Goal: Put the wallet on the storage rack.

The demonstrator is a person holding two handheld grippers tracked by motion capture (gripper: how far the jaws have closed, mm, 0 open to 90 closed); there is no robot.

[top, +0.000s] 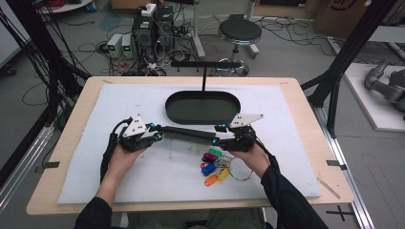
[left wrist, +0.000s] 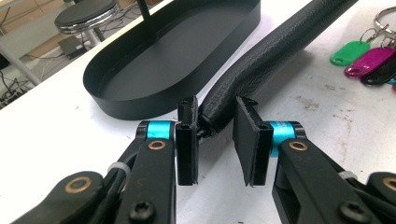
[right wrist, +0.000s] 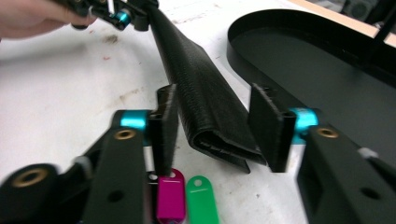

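Hand-held gripper (top: 157,137) over white mat (top: 143,105) on wooden table (top: 90,90), cable-strewn floor (top: 95,43) beyond.

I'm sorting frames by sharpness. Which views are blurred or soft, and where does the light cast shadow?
Right gripper view: its own fingers and the key tags are smeared, while the black leather strap is fairly sharp. Left gripper view: crisp, with a soft shadow beneath the strap on the white mat. High view: low resolution but evenly lit, with no glare on the black tray.
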